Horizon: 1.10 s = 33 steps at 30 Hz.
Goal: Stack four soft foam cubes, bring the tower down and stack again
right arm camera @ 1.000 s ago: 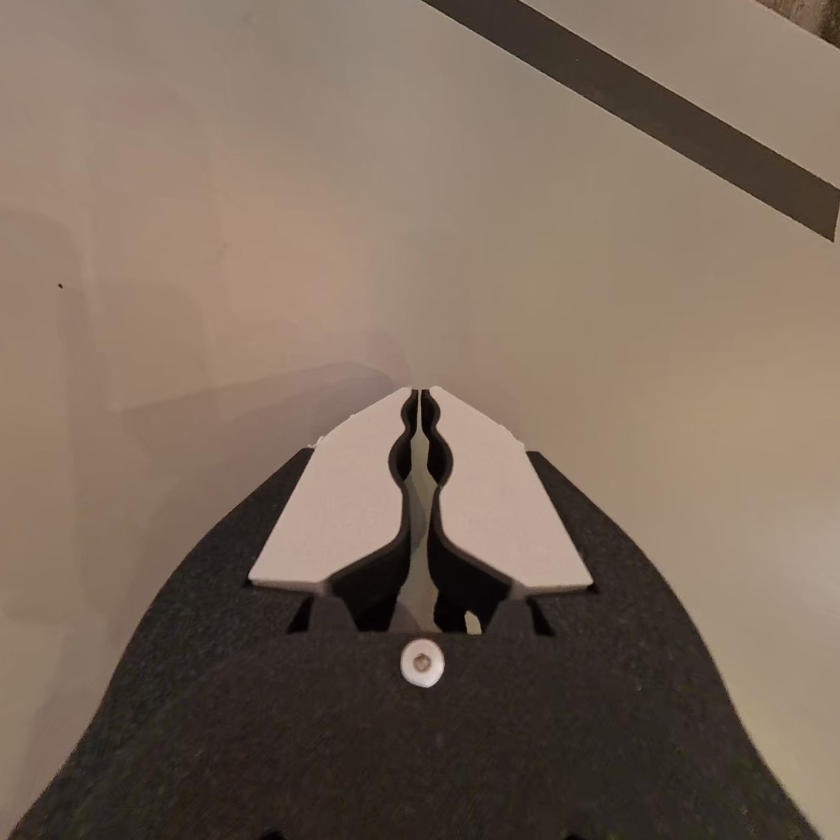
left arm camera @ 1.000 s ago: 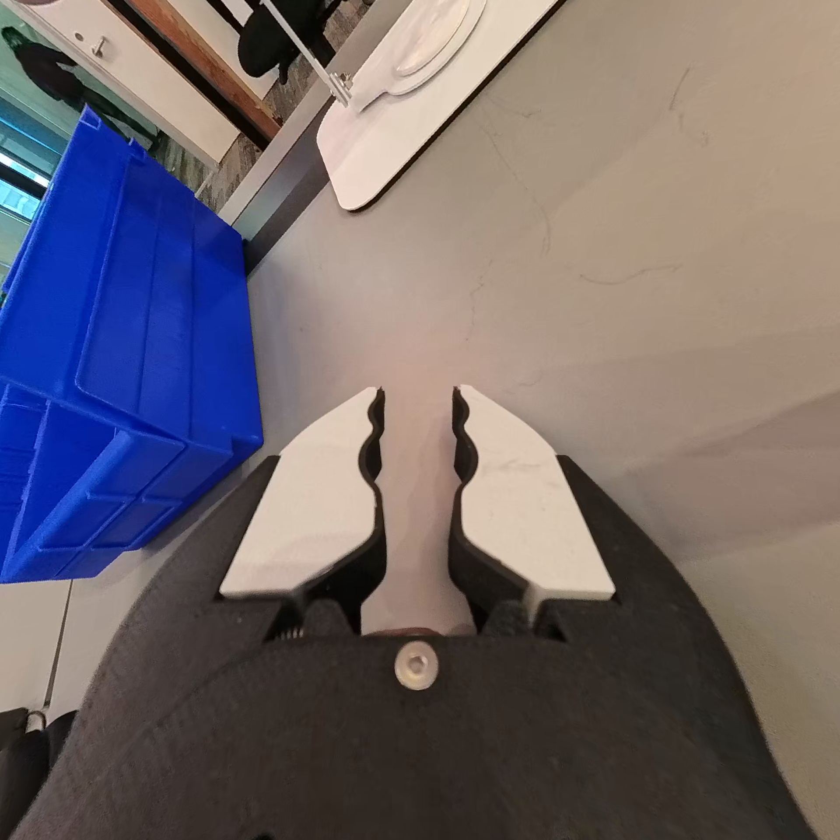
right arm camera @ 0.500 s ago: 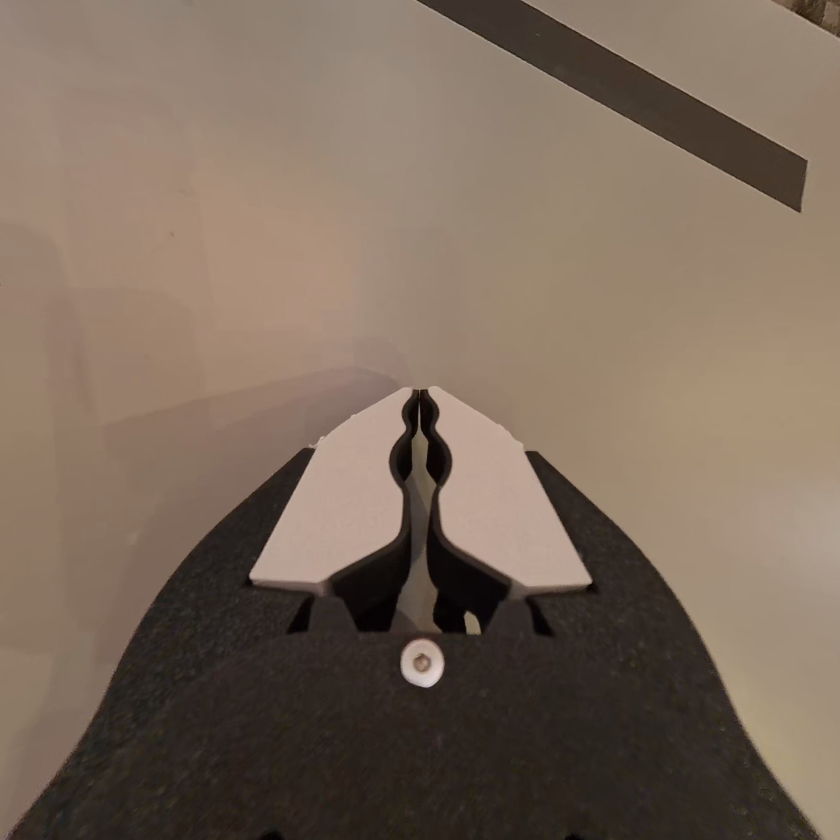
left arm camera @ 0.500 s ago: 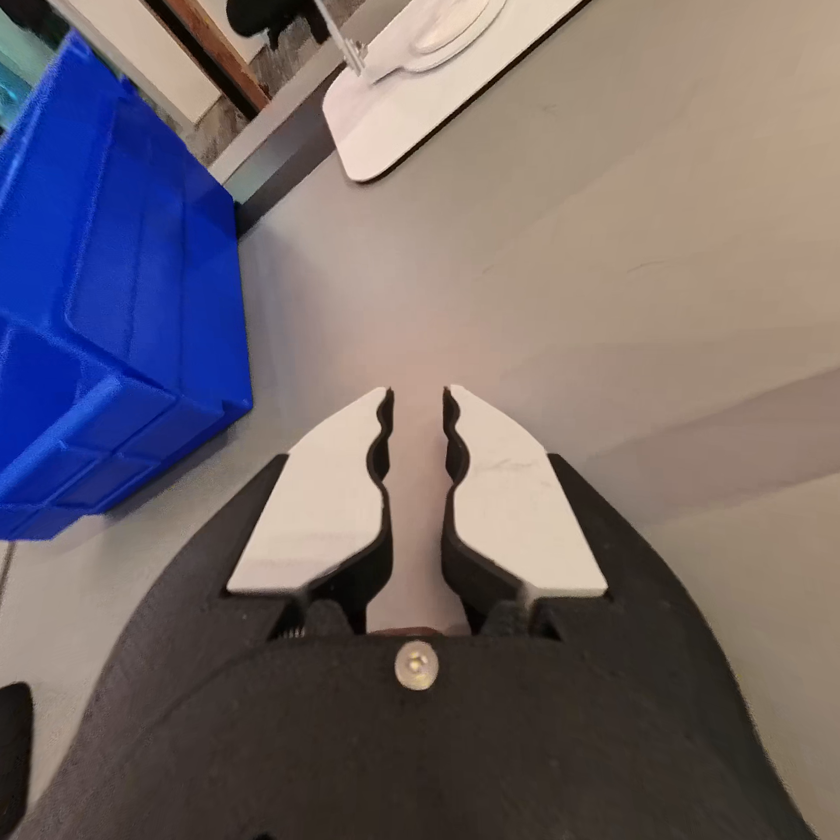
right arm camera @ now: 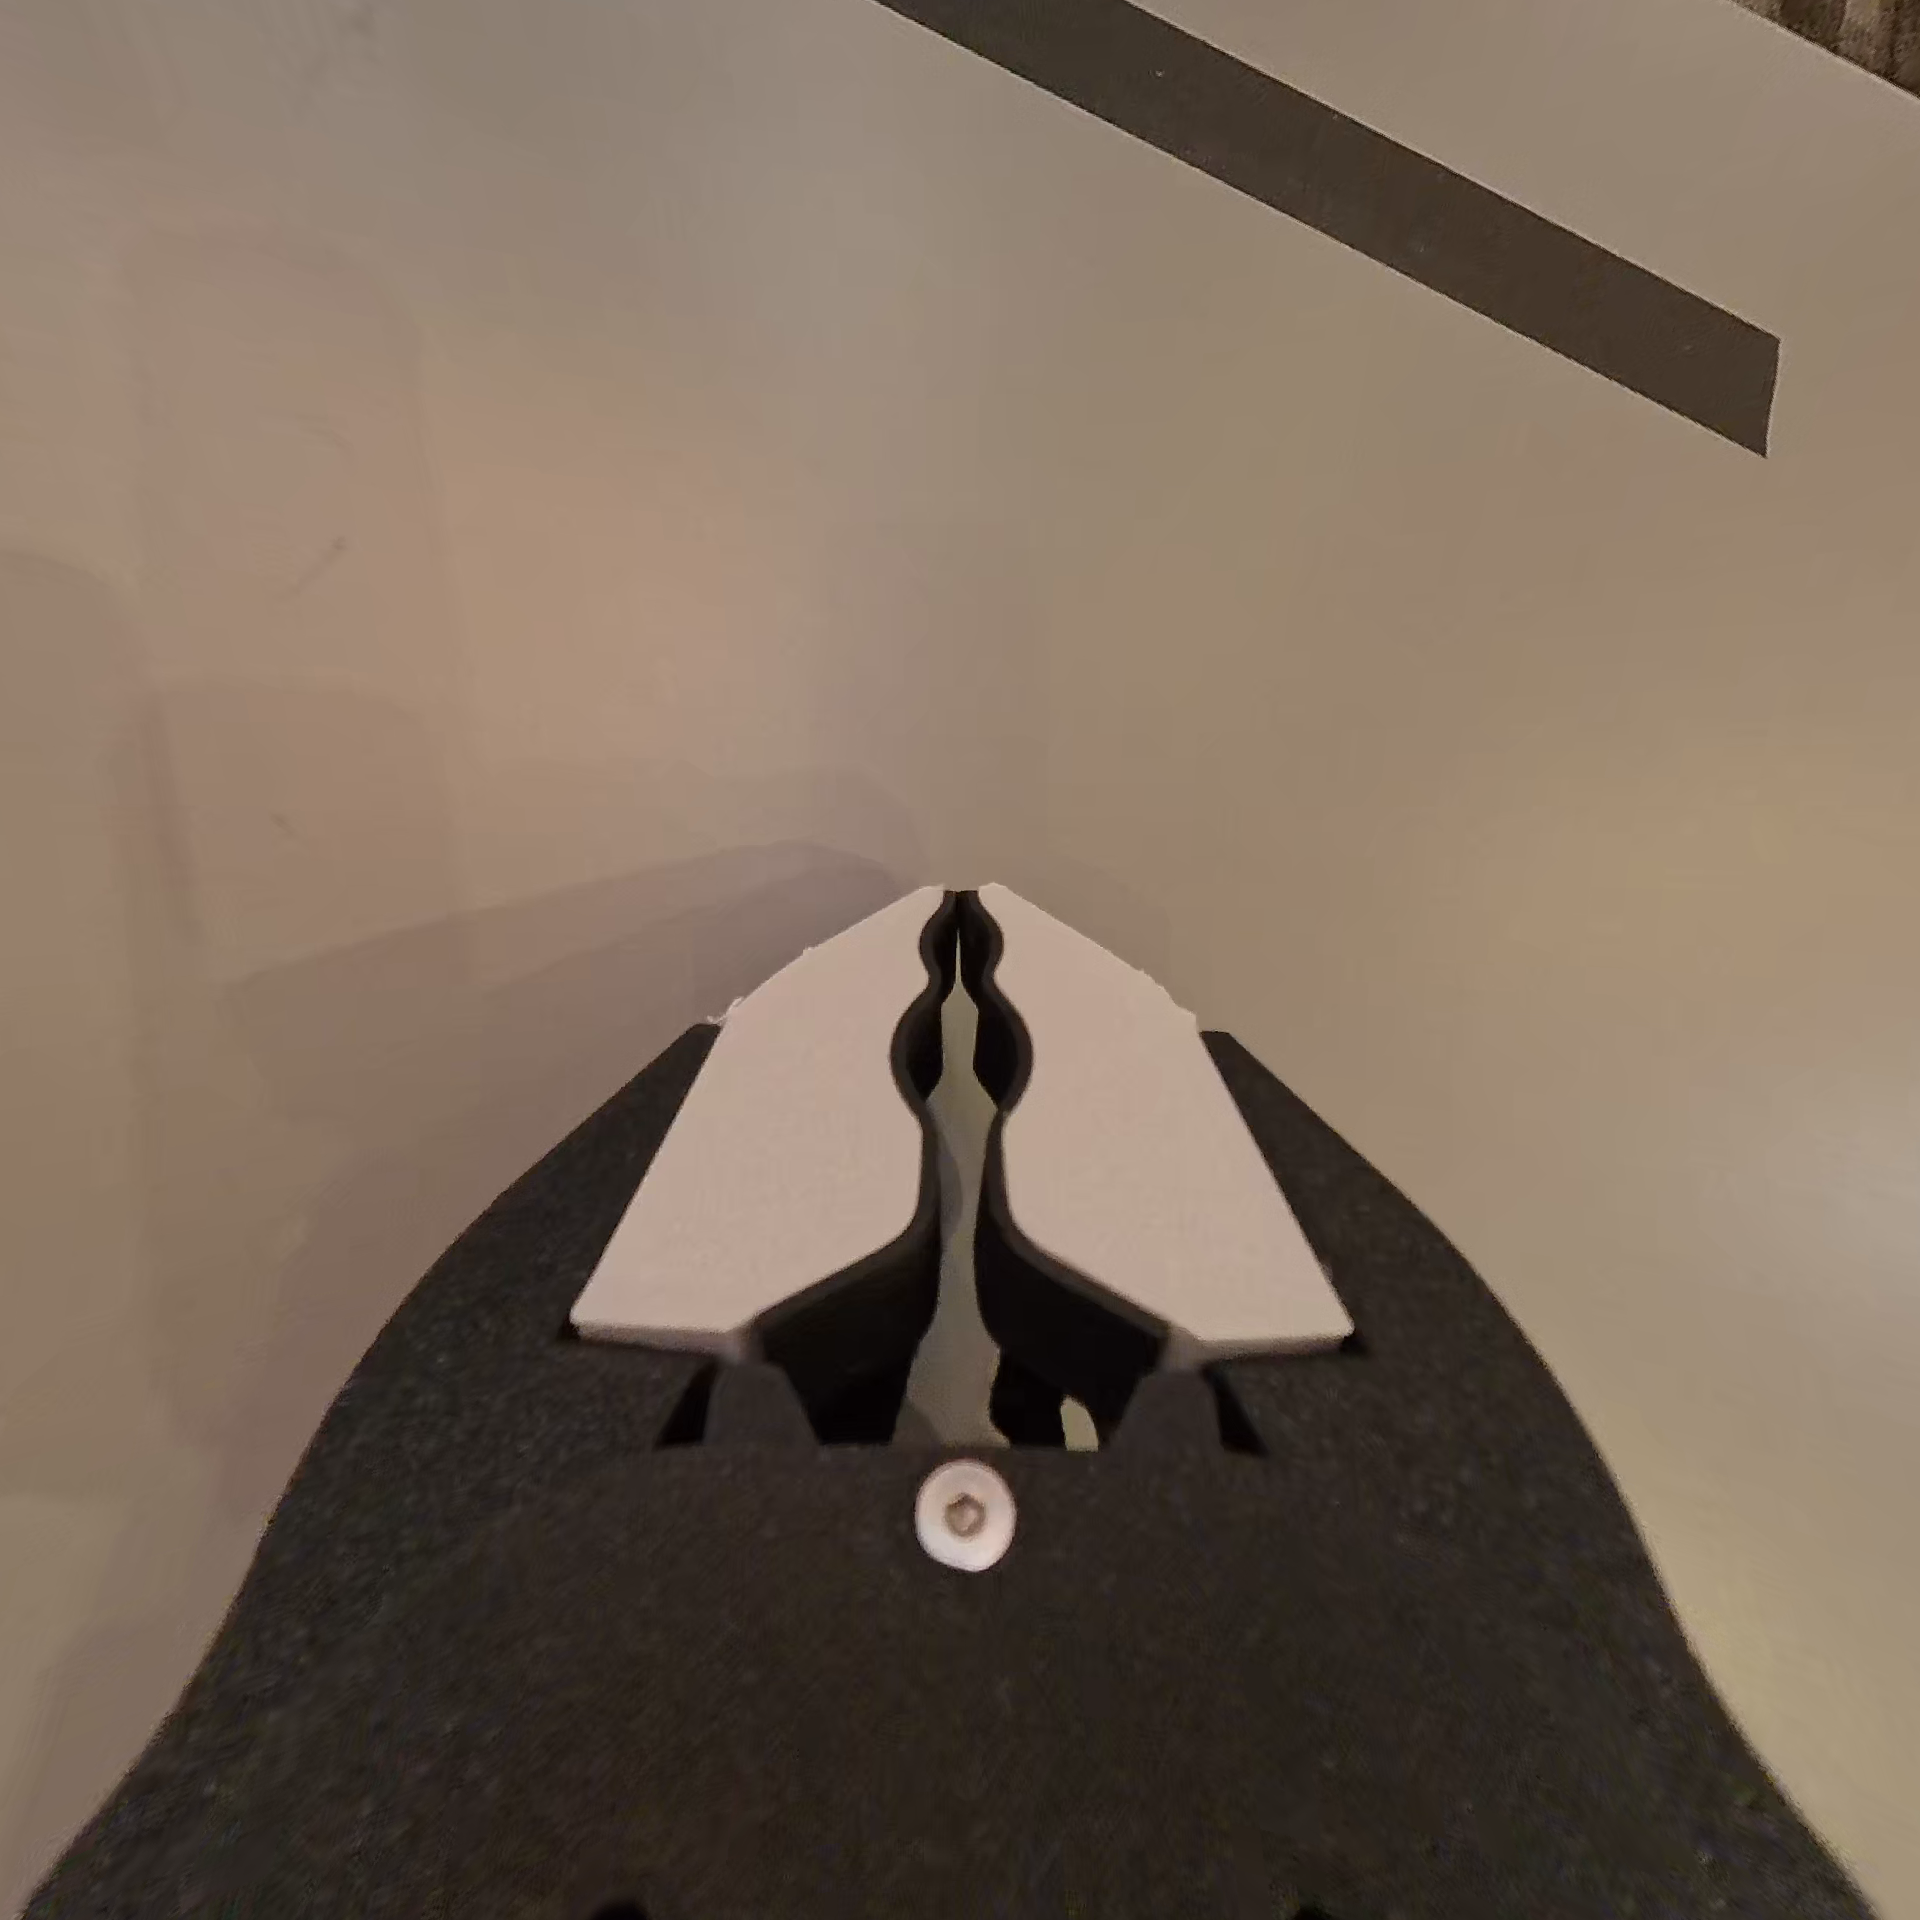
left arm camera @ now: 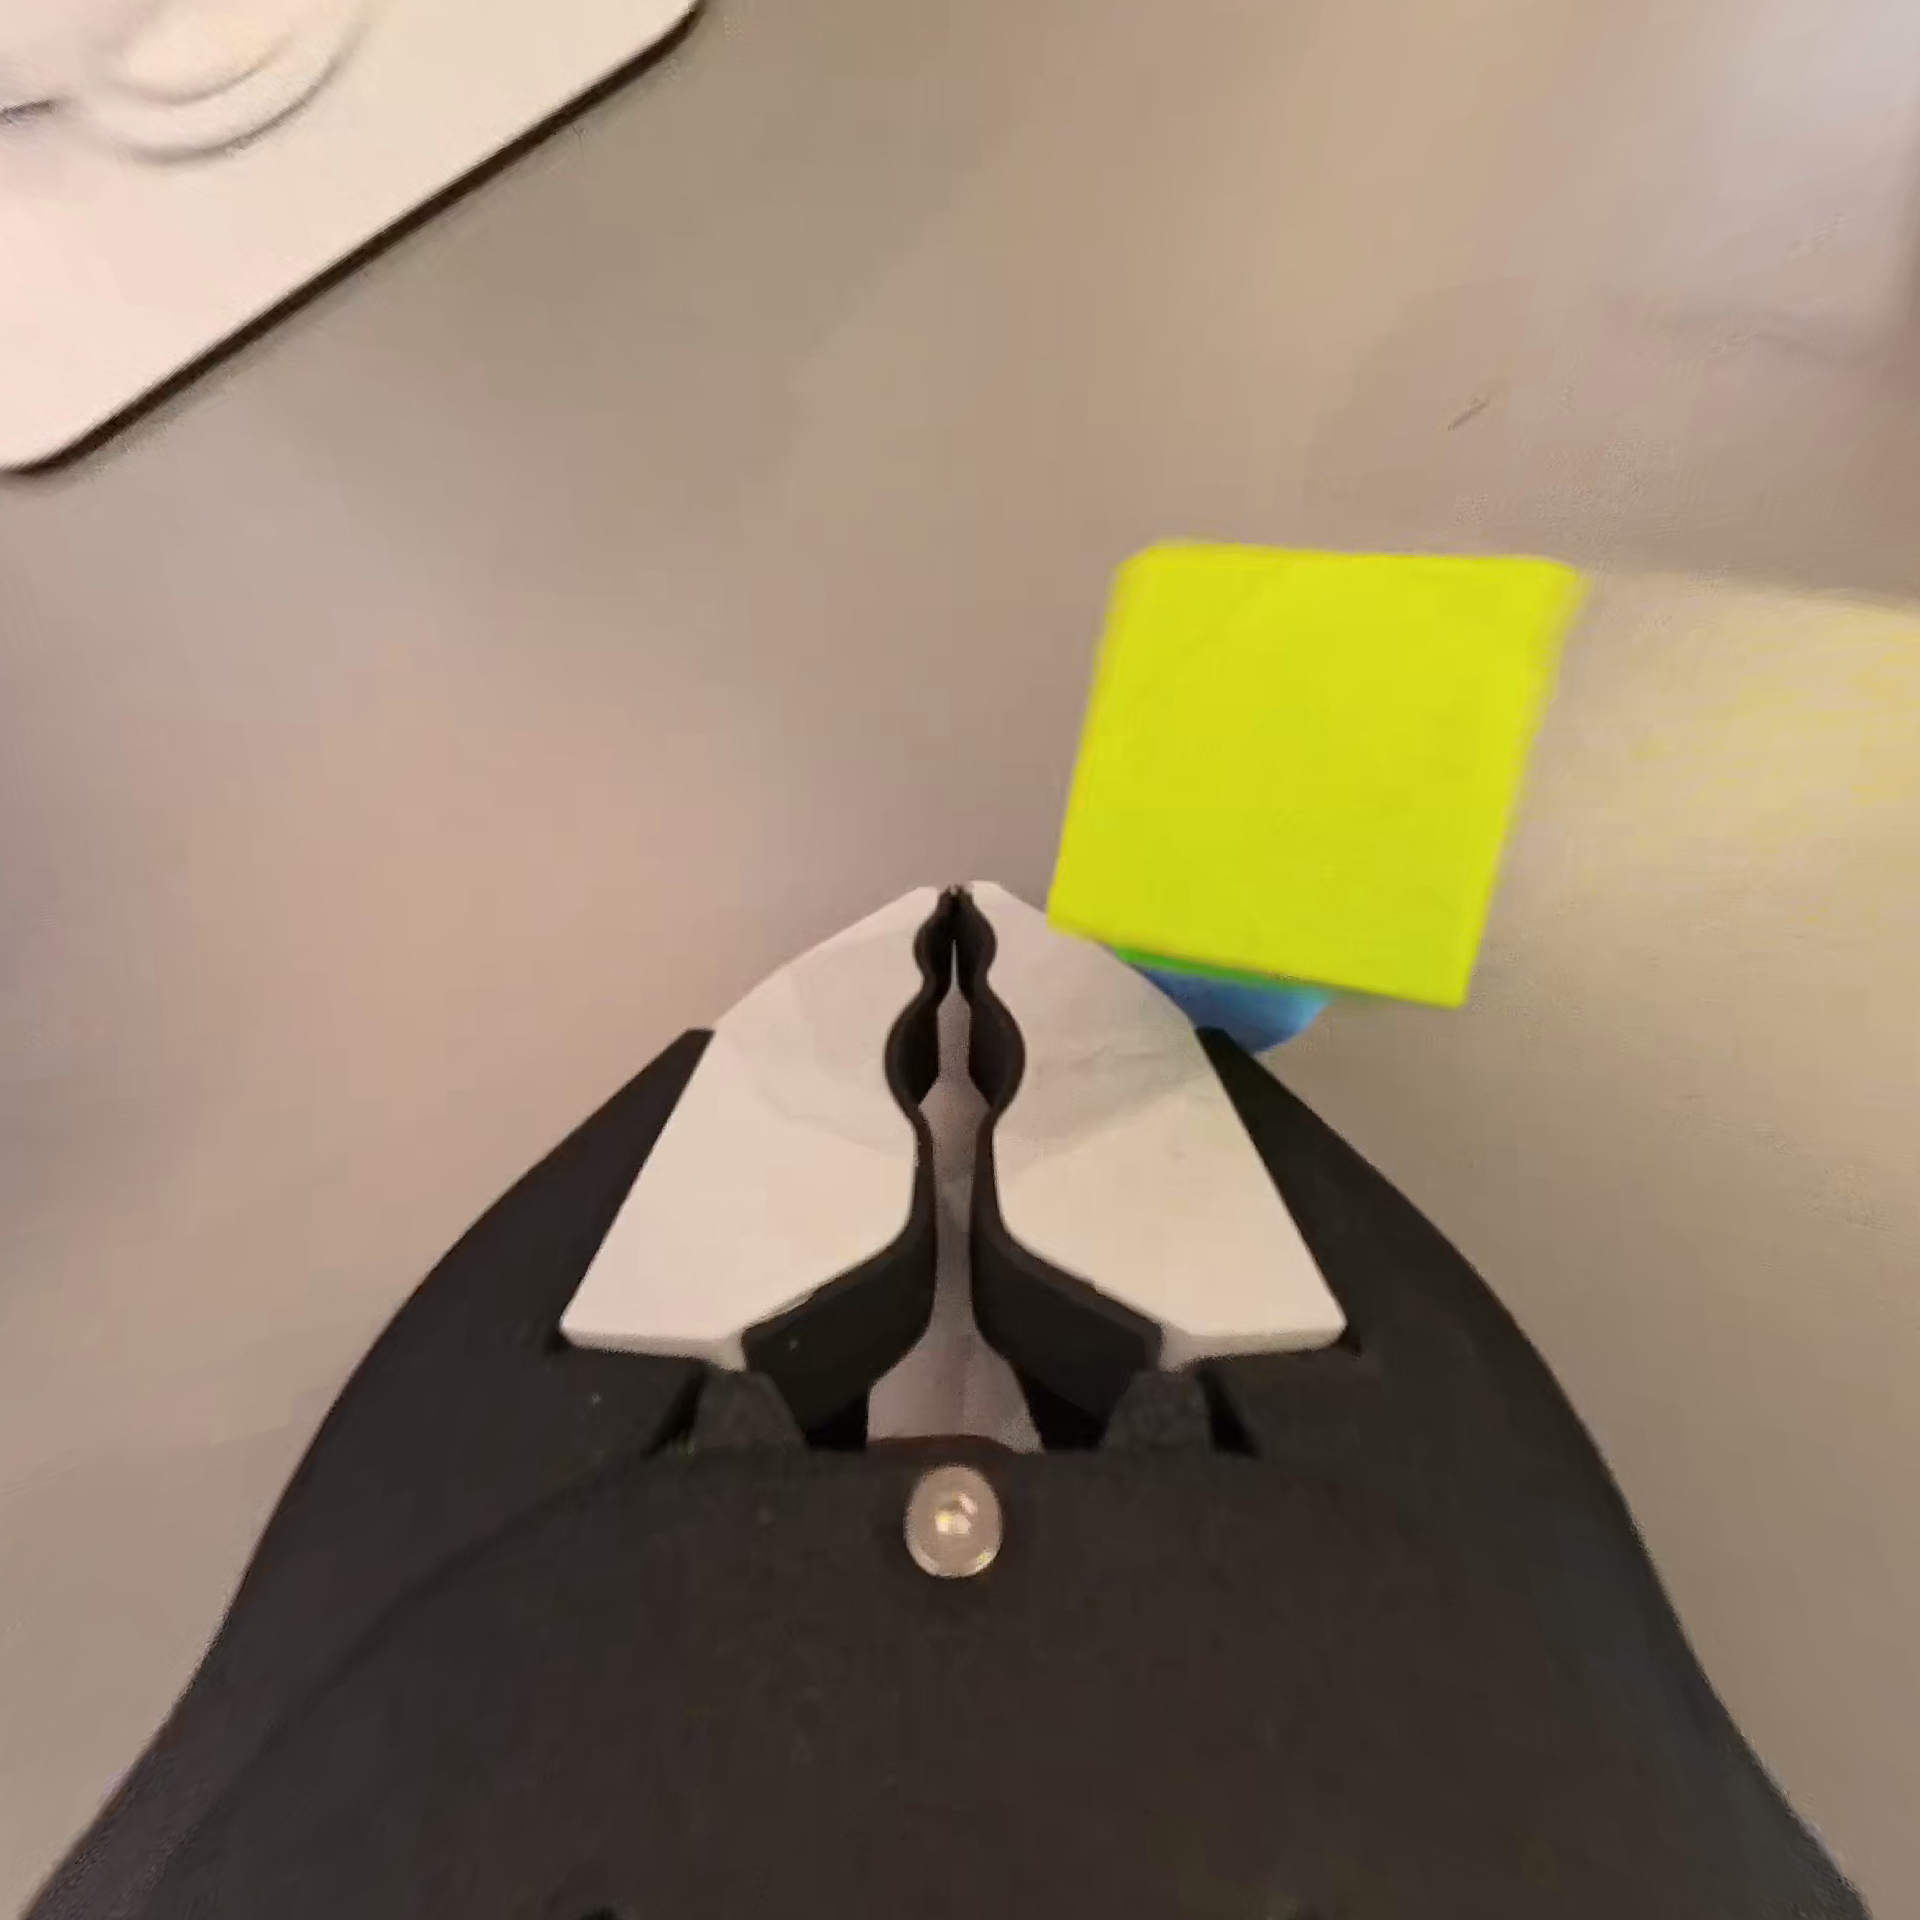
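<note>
— Two cubes show in the left wrist view: a yellow-green foam cube (left arm camera: 1309,779) with a blue cube (left arm camera: 1247,1013) under it, only a sliver of the blue one peeking out below its near edge.

— Where do they sit against the left gripper (left arm camera: 954,894)?

— Just ahead and to the right of its tips, on the grey table (left arm camera: 623,623). The yellow-green cube's near corner lies just beside the right finger; whether it touches, I cannot tell, as that view is blurred.

— Is that gripper holding anything?

— No. Its white fingers (left arm camera: 790,1091) are brought together, the tips meeting with nothing between them. Both cubes lie outside the jaws.

— And the right gripper (right arm camera: 958,894)?

— Closed as well, tips meeting on air. It points over a bare stretch of table (right arm camera: 520,520), with a dark strip (right arm camera: 1455,239) running diagonally across the upper right.

— Any cubes in that view?

— None that I can see; only the table surface and soft shadows on it.

— Anything else near the left gripper?

— One white board with a dark edge (left arm camera: 260,260) at the upper left of the table, well apart from the cubes, with a blurred pale round shape on it.
</note>
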Available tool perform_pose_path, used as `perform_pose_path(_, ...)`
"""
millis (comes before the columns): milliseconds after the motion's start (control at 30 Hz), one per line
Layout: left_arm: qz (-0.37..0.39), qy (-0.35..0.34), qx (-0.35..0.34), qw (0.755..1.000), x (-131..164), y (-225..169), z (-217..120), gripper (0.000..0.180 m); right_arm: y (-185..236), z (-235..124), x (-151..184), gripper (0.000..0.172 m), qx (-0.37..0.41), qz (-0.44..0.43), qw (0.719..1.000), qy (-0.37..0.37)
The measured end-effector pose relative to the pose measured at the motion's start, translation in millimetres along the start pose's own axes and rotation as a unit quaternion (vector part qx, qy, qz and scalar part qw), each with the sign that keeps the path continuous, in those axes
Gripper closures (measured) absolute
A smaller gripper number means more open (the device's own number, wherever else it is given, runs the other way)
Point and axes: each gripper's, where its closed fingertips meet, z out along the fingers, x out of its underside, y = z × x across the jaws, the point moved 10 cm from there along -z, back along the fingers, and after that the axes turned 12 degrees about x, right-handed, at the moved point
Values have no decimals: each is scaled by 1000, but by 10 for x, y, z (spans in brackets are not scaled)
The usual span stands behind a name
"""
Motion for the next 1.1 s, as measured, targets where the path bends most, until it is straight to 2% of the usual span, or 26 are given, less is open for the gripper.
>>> perform_pose_path(67, 8, -10, 24, 1000, -210, -119, 41, 180, -2, 2, 8, 172, -2, 2, 1000, 1)
perform_pose_path(133, 13, -6, 35, 999, -298, -145, 60, 180, -13, -4, 9, 172, -1, 3, 1000, 0)
perform_pose_path(300, -20, -25, 32, 999, -85, 149, -10, 180, -14, -24, -16, 172, -4, 4, 1000, -4)
perform_pose_path(433, -47, -36, 7, 998, 135, 492, -116, 180, 24, -32, -39, 172, -9, -5, 1000, -5)
perform_pose_path(533, -39, -28, -18, 999, 240, 646, -92, 180, 43, -42, -46, 171, -11, -6, 1000, -6)
perform_pose_path(633, -27, -38, -18, 999, 204, 677, -78, 180, 51, -81, -57, 168, -28, 5, 999, -19)
perform_pose_path(767, 21, -23, -40, 999, 126, 693, 20, 178, 112, -212, -125, 156, -86, -4, 993, -77)
perform_pose_path(833, 23, -22, -35, 999, 71, 727, 69, 177, 238, -343, -200, 151, -149, -31, 980, -132)
perform_pose_path(933, 25, -32, -18, 999, -34, 795, 141, 173, 593, -534, -295, 140, -260, -117, 941, -183)
perform_pose_path(1000, 30, -31, -22, 999, -101, 839, 198, 173, 881, -582, -329, 134, -318, -180, 915, -168)
perform_pose_path(1100, 55, -29, -33, 998, -195, 870, 285, 172, 1205, -538, -359, 129, -337, -264, 894, -132)
